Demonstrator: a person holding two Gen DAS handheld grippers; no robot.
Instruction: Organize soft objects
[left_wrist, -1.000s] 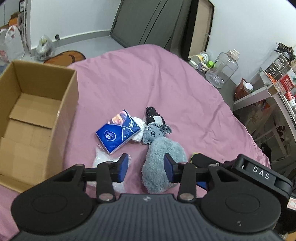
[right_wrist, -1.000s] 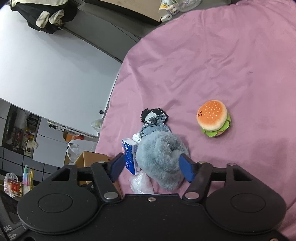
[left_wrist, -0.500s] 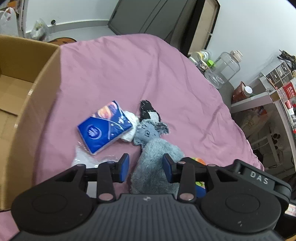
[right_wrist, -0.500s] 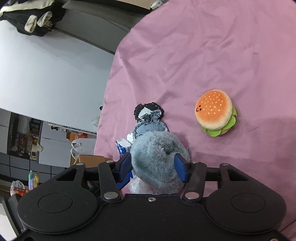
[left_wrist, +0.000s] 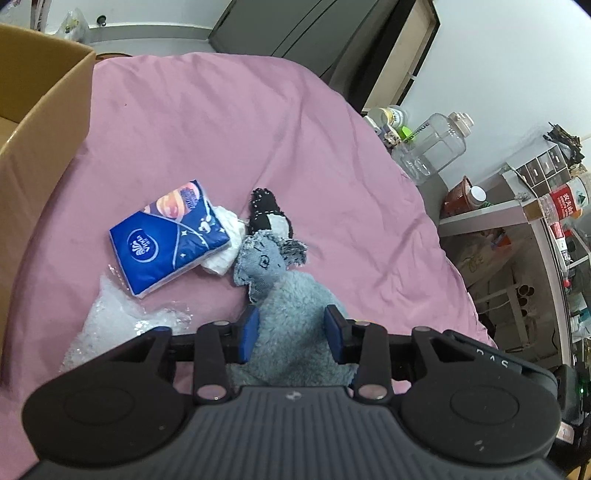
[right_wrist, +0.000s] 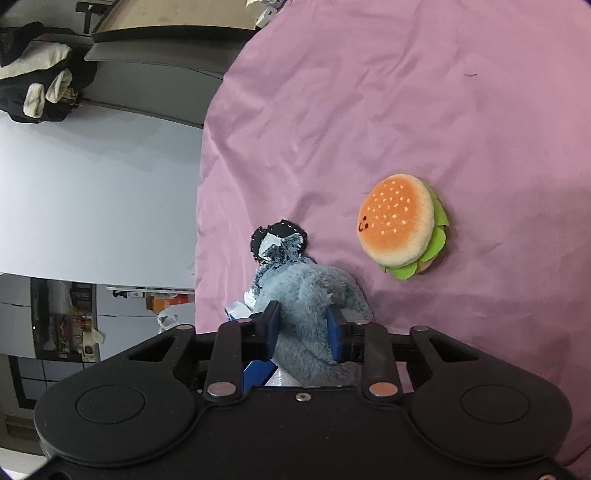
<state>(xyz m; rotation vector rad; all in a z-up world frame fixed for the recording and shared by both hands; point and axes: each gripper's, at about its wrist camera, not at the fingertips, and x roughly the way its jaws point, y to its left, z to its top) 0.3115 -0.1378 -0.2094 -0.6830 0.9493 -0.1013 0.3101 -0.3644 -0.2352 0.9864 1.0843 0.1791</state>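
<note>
pink sheet (left_wrist: 229, 122) under all | grey plush toy (left_wrist: 291, 317) lies mid-sheet | left gripper (left_wrist: 291, 332) closing, pads pressing its fur | right gripper (right_wrist: 303, 332) clamped on its body | tissue pack (left_wrist: 170, 236) just beside head | burger plush (right_wrist: 400, 225) near | cardboard box (left_wrist: 44, 122) at sheet's edge

Both wrist views look steeply down, close, sharing the grey plush (left_wrist: 291, 317).

A bed with a pink sheet (left_wrist: 229, 122) stood in a bright room with pale walls (left_wrist: 509, 55), a dark grey wardrobe (left_wrist: 295, 33) behind it, a cluttered white shelf (left_wrist: 491, 214) with a clear plastic jug (left_wrist: 432, 147) to its right, and dark clothes (right_wrist: 40, 70) hanging nearby.
</note>
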